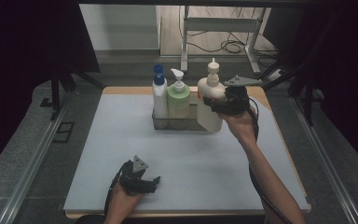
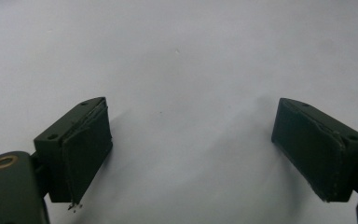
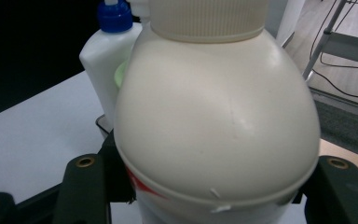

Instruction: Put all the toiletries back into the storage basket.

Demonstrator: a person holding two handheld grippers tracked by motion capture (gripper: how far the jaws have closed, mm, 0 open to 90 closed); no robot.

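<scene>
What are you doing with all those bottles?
The right gripper is clamped on a big cream plastic pump bottle at the right end of a clear tray. A white bottle with a blue cap and a green pump bottle stand in it. The left gripper rests open over the mat.

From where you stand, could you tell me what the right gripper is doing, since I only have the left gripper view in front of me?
Observer: The right gripper is closed on a cream pump bottle at the right end of the clear tray.
Operator: Thank you. Is anything else in that tray?
Observer: Yes, a white bottle with a blue cap and a green pump bottle stand in it, side by side.
Operator: And where does my left gripper sit relative to them?
Observer: The left gripper rests open near the front edge of the pale mat, well apart from the tray.
</scene>
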